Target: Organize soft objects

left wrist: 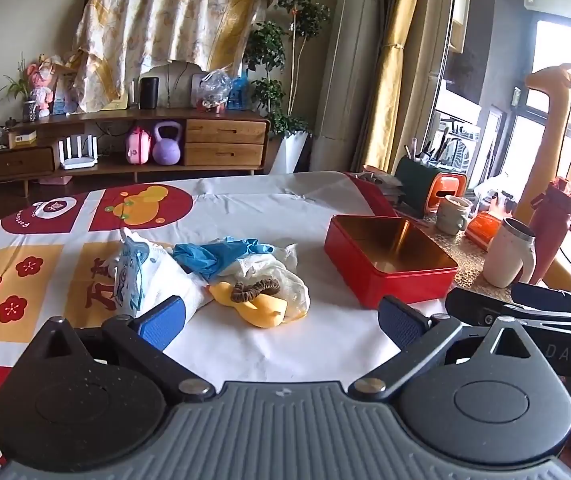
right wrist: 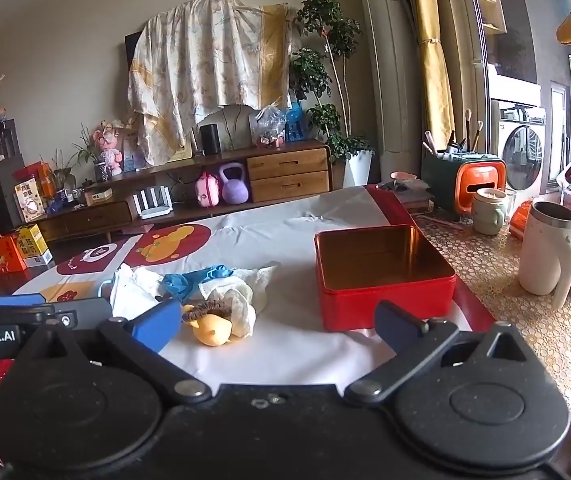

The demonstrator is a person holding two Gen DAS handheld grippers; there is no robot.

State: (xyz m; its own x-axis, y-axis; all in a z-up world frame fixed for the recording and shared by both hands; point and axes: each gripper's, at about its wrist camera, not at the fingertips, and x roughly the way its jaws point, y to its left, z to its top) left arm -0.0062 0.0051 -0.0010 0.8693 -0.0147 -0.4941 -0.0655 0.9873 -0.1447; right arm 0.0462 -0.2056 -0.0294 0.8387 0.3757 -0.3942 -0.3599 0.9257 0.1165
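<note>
Soft objects lay heaped just left of the empty red tin. Left gripper and right gripper hovered spread, holding nothing. Sorting looked unstarted; next likely needs a pinch on the scrunchie.

Both low, facing shared red tin
</note>
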